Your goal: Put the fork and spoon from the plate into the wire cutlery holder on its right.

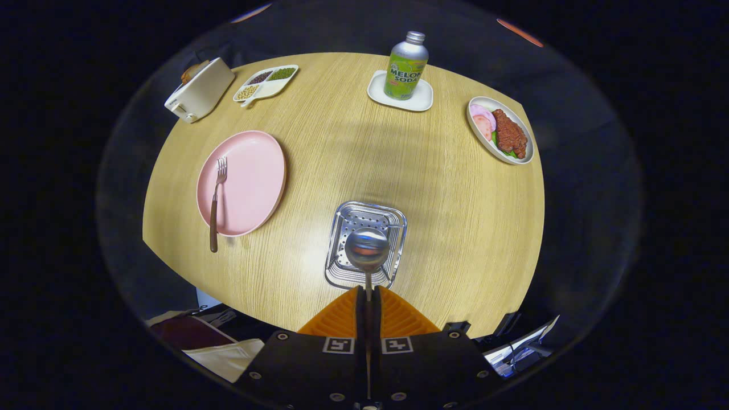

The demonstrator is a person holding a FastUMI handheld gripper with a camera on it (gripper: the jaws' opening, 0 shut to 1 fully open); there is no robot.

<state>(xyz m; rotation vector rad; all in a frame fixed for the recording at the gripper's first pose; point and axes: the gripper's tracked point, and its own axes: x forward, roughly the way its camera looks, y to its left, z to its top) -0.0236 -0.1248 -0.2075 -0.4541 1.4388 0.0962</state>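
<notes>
Pale wood bench [342, 159] under everything. Spoon [367, 250] pinched by its handle between narrow tongs [368, 296], bowl poised right above wire cutlery holder [366, 244]. Fork [216, 199] lying on pink plate [242, 182] left of holder, handle overhanging the rim. Farther off: soda bottle [406, 65] on white coaster [400, 91], meat dish [500, 130], toaster [199, 90], divided bean tray [265, 83].

Shiny steel spoon [367, 250] is clamped by its handle between the orange fingers [342, 316] of the hand-held gripper [368, 296], bowl forward, directly over the square silver wire cutlery holder [393, 219]. Steel fork with brown handle [216, 199] lies on the round pink plate [250, 176], tines up, handle overhanging the near rim. Holder sits right of the plate.
</notes>
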